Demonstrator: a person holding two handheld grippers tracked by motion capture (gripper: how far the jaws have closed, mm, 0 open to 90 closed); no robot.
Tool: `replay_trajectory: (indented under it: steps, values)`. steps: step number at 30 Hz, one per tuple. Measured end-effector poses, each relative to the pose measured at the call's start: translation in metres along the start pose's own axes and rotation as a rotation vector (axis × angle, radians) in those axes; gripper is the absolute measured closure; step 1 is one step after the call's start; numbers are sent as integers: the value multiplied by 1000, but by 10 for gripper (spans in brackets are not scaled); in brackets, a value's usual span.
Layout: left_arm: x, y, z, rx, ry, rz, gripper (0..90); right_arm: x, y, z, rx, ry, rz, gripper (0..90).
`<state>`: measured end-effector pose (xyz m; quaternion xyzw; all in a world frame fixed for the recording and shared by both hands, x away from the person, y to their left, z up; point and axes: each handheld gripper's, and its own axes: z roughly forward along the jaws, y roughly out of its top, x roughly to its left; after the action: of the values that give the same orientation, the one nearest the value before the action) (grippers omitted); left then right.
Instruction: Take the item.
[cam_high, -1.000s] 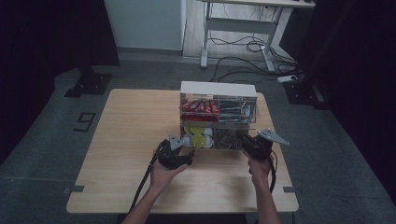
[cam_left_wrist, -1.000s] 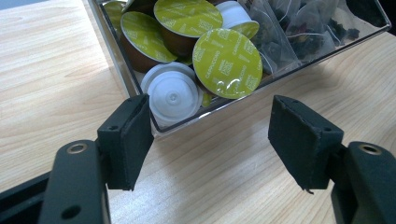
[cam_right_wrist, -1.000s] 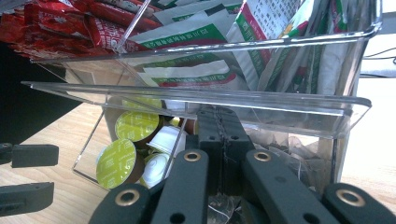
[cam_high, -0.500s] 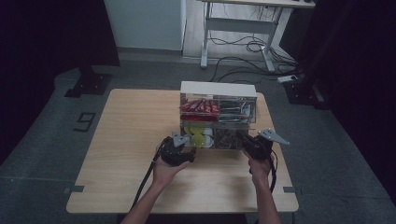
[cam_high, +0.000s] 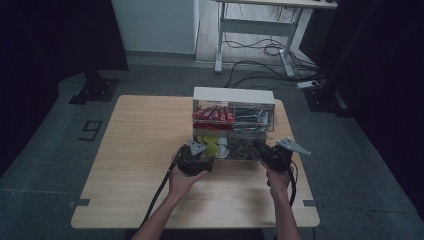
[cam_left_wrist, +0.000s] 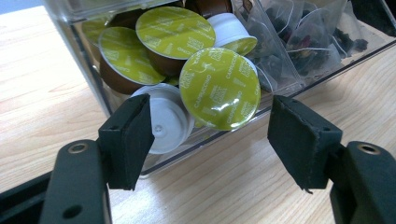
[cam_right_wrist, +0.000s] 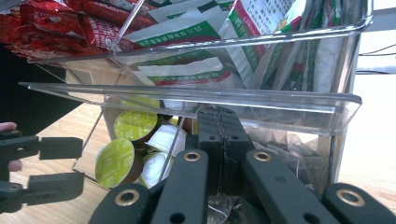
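Clear organizer (cam_high: 234, 131) at table's (cam_high: 140, 150) far edge, L gripper (cam_left_wrist: 212, 135) jaws apart, empty, just before its capsule (cam_left_wrist: 219, 88) bin lip, R gripper (cam_right_wrist: 219, 140) jaws closed, empty, against organizer's front wall, bare tabletop near side.

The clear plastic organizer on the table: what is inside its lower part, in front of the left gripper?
The clear organizer holds coffee capsules with green lids, some lying white side out, and beside them clear tea bags. Capsules deeper in the pile are covered.

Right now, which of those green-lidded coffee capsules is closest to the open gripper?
The tilted capsule at the drawer's front, its green lid facing the left gripper; the other green ones lie farther back.
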<state>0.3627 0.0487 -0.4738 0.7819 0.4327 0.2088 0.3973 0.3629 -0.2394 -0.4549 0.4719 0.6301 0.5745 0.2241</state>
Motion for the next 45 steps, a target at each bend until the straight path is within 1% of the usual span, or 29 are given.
replay_trajectory:
  steps: [12,18,20,23,31,39,43,45]
  values:
    - [-2,5,11,3,18,4,311,0,0,0,1,4,2,891]
    - [-6,8,17,-2,16,3,310,-1,0,0,1,4,1,891]
    - [-7,8,19,4,20,10,309,-1,0,0,1,5,1,891]
    - [-6,8,22,8,29,1,309,-1,0,0,1,5,3,891]
    - [-9,10,26,2,34,-1,308,-1,0,0,1,4,4,891]
    - [-14,12,32,-7,46,11,305,-2,0,0,2,5,5,891]
    - [-16,12,34,-9,64,27,305,-2,0,0,2,4,7,891]
    - [-17,12,35,-9,66,35,306,-2,0,-1,1,4,7,891]
